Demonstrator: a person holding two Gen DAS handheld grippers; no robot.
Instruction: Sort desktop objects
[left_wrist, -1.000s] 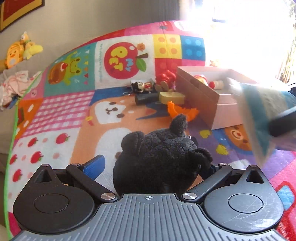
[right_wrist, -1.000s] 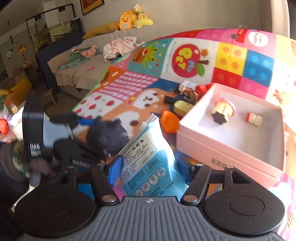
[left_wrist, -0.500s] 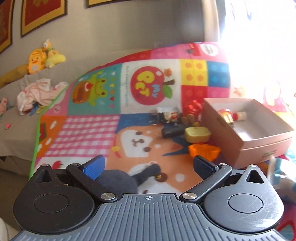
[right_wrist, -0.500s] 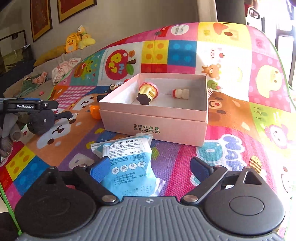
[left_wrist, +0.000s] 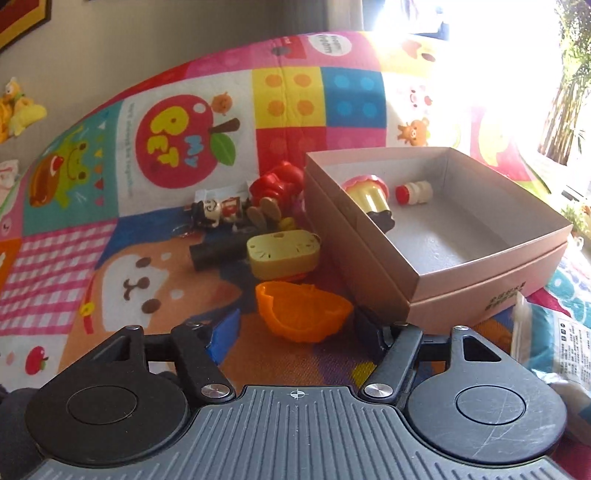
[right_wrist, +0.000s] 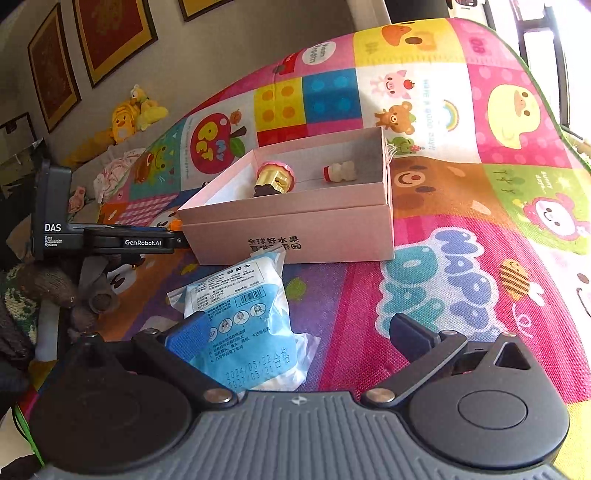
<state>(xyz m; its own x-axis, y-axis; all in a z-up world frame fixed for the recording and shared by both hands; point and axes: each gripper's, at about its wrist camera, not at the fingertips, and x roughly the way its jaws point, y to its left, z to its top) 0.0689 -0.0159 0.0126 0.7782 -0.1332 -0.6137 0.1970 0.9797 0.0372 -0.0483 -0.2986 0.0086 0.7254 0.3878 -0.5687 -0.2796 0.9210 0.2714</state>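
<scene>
An orange half shell (left_wrist: 303, 310) lies on the play mat between the fingers of my left gripper (left_wrist: 295, 326), whose jaws are closing; a small gap still shows at the blue left pad (left_wrist: 225, 332). A blue and white packet (right_wrist: 243, 317) lies flat on the mat in front of the pink box (right_wrist: 295, 229), between the wide fingers of my right gripper (right_wrist: 299, 332). Those jaws are opening and do not press on the packet. The pink box (left_wrist: 369, 266) holds a pink and yellow toy (left_wrist: 365, 192) and a small red-capped bottle (left_wrist: 413, 192).
Left of the box lie a yellow toy (left_wrist: 282, 253), a black cylinder (left_wrist: 218, 251), a red figure (left_wrist: 280, 184) and a small mouse figure (left_wrist: 218, 214). The left gripper's body (right_wrist: 110, 240) reaches toward the box's left corner. Plush toys (right_wrist: 129, 118) sit on a sofa behind.
My left gripper let go of the black plush, moved over to the orange shell, and its jaws narrowed. My right gripper laid the packet on the mat and opened wide.
</scene>
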